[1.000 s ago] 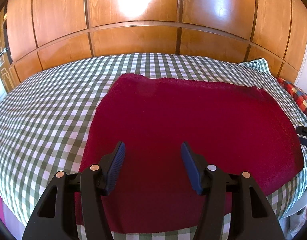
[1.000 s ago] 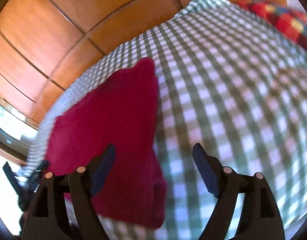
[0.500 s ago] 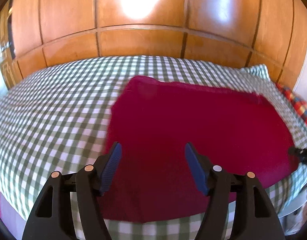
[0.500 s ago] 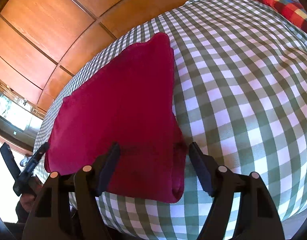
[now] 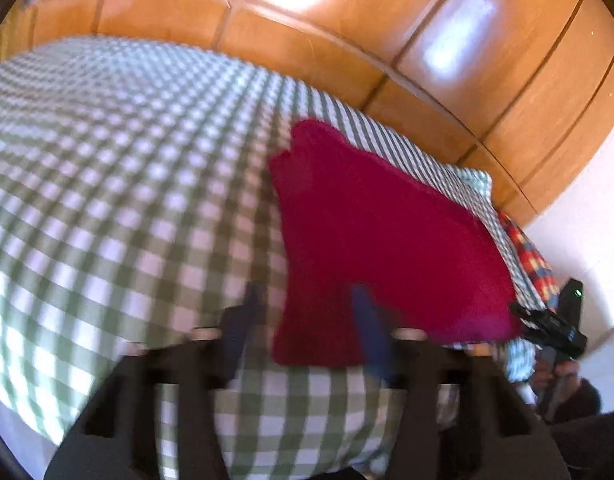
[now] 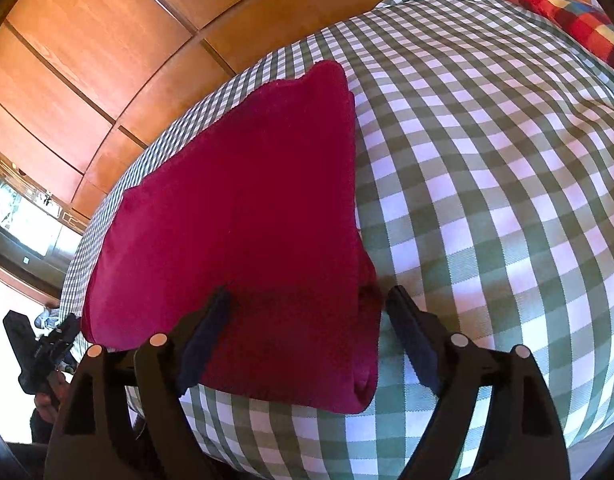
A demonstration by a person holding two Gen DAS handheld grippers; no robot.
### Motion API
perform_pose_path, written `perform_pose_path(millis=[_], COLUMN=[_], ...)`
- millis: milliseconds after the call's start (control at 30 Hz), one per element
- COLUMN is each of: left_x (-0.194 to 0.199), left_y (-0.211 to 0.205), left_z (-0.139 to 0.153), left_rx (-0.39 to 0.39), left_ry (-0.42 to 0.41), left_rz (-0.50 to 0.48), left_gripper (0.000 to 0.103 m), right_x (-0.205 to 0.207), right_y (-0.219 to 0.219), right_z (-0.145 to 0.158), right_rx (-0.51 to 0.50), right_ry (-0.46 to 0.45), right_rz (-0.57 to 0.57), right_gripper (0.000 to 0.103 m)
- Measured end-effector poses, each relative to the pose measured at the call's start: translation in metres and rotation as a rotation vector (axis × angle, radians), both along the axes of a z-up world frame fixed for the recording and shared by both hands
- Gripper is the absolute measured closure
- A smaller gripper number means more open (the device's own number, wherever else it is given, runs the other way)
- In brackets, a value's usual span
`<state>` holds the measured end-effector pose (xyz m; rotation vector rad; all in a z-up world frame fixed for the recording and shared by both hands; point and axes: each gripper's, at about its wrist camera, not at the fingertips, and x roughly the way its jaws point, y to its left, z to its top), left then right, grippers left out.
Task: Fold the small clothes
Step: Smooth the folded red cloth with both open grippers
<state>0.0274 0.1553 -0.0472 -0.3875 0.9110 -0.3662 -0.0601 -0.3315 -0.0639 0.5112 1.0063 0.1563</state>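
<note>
A dark red cloth [image 5: 379,236] lies folded flat on the green-and-white checked bed [image 5: 119,184]. My left gripper [image 5: 307,320] is open and empty, blurred, hovering over the cloth's near left corner. In the right wrist view the same cloth [image 6: 243,216] fills the left half of the bed [image 6: 507,168]. My right gripper [image 6: 307,320] is open and empty, its jaws straddling the cloth's near right corner, which has a doubled fold edge. Each gripper shows small at the other view's edge: the right gripper [image 5: 555,324], the left gripper [image 6: 39,352].
Wooden panelled wardrobe doors [image 5: 347,40] stand behind the bed. A red, blue and yellow checked pillow [image 6: 571,12] lies at the bed's far right, also in the left wrist view [image 5: 531,260]. The bed's front edge drops off just below both grippers.
My left gripper has swung left and tilted, so the cloth now sits to the right of view. My right gripper has moved in closer to the cloth's near right corner.
</note>
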Motion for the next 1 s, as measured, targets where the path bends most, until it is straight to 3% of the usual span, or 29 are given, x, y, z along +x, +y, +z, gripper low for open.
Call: perform_pose_path(millis=[33,133,300,433,567,633,733,1000], left_x=[0.000,-0.006,-0.004,-0.005,-0.005,-0.003,0.004,0.021], left_y=[-0.004,-0.005,-0.003,-0.005,-0.020,-0.038,-0.063,-0.116], left_z=[-0.002,0.004,-0.016,-0.004,0.024,0.033,0.041,0.028], left_rx=[-0.005,0.035,0.135,0.138,0.246,0.327,0.405,0.435], left_ry=[0.010,-0.029,0.026,0.025,-0.072,-0.115,-0.167,-0.169], left_rz=[-0.024,-0.028,-0.017,0.016,0.064,0.062,0.032,-0.088], left_gripper=[0.096,0.097,0.097,0.095,0.076,0.071,0.055,0.052], right_x=[0.000,-0.001,-0.001,-0.003,-0.003,-0.003,-0.005,-0.007], right_y=[0.000,-0.002,-0.004,-0.008,-0.017,-0.021,-0.032,-0.053], right_z=[-0.001,0.000,0.000,0.000,-0.001,-0.001,0.000,-0.001], right_rx=[-0.001,0.000,-0.003,0.016,0.062,0.083,0.133,0.217], right_ry=[-0.001,-0.004,-0.013,-0.017,-0.021,-0.023,-0.021,-0.014], right_rz=[0.003,0.008,0.017,0.023,0.014,0.006,-0.003,-0.009], right_gripper=[0.021,0.021,0.021,0.021,0.018,0.017,0.016,0.013])
